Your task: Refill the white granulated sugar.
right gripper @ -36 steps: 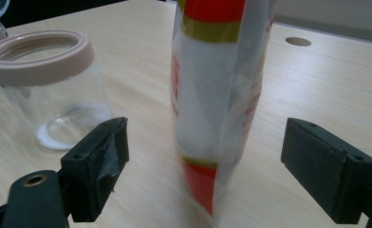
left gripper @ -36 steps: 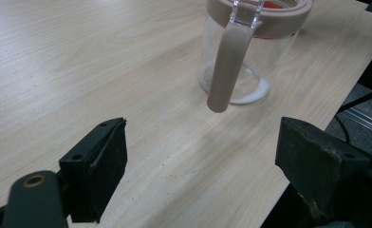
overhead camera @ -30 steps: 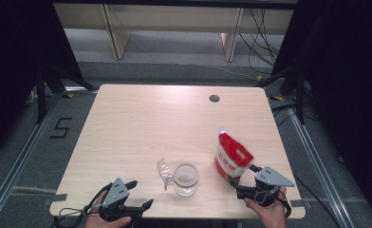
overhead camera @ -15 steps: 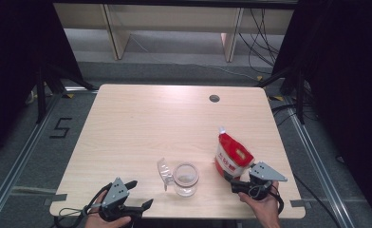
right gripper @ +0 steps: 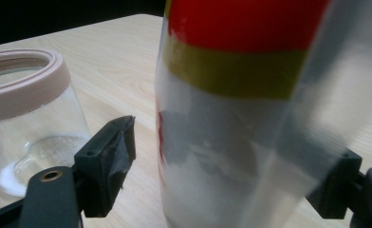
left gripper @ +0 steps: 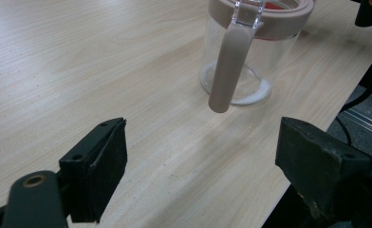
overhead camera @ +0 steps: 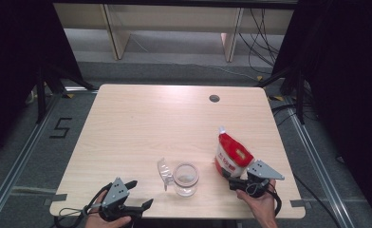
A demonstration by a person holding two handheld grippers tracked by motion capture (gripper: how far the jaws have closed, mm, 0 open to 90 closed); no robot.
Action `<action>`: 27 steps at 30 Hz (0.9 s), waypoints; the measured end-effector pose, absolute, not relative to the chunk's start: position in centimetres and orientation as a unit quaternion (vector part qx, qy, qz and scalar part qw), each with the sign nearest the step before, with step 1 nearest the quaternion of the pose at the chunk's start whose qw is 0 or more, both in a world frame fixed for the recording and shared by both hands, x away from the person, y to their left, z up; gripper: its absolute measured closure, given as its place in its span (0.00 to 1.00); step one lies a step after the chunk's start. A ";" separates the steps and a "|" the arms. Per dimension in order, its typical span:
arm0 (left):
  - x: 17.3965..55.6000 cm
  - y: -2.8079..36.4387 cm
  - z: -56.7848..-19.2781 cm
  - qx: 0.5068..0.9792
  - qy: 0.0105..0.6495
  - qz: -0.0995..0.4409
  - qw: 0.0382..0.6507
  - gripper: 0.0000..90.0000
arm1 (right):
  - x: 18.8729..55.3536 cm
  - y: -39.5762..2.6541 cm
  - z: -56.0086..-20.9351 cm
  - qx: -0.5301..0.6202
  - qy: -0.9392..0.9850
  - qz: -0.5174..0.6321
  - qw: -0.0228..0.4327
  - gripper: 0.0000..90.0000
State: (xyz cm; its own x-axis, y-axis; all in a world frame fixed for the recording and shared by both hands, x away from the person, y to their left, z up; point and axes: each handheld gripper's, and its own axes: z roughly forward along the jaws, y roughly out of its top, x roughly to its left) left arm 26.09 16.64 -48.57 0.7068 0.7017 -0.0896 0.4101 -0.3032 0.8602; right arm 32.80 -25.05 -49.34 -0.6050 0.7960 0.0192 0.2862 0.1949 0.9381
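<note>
High view: the pouch [overhead camera: 232,156] stands right of the jar [overhead camera: 185,178] on the table [overhead camera: 141,123], the right gripper [overhead camera: 236,183] at its base. Left gripper view: the left gripper [left gripper: 200,156] gapes empty, facing the jar's hanging lid. Right gripper view: open jaws, just closing, flank the pouch.

Right tongs [overhead camera: 232,183] — jaws lately narrowing around the red-and-white pouch [overhead camera: 231,156] — now nearer the table's front edge.

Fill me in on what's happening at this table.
A person works at a wooden table with a hand-held gripper in each hand. The right hand-held gripper has been closing its jaws around a red-and-white pouch that stands between them; whether the pads press on it yet is unclear. The left hand-held gripper waits open near the table's front edge, facing a glass jar with its lid swung open.
</note>
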 end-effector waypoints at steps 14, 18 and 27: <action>26.1 16.7 -48.5 0.794 0.347 0.158 0.473 0.19 | 33.0 -24.7 -50.3 0.374 0.711 0.544 0.243 0.28; 26.1 16.6 -48.5 0.793 0.350 0.156 0.473 0.19 | 33.2 -24.8 -50.3 0.365 0.713 0.543 0.250 0.29; 26.0 16.5 -48.7 0.791 0.353 0.150 0.476 0.19 | 33.3 -24.9 -50.4 0.361 0.712 0.545 0.256 0.31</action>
State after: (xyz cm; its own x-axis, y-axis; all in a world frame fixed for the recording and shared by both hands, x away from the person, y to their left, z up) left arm 26.01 16.53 -48.66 0.7052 0.7021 -0.0987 0.4167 -0.2978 0.8589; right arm 33.33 -24.86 -50.41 -0.6079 0.7935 0.0293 0.2345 0.1441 0.9614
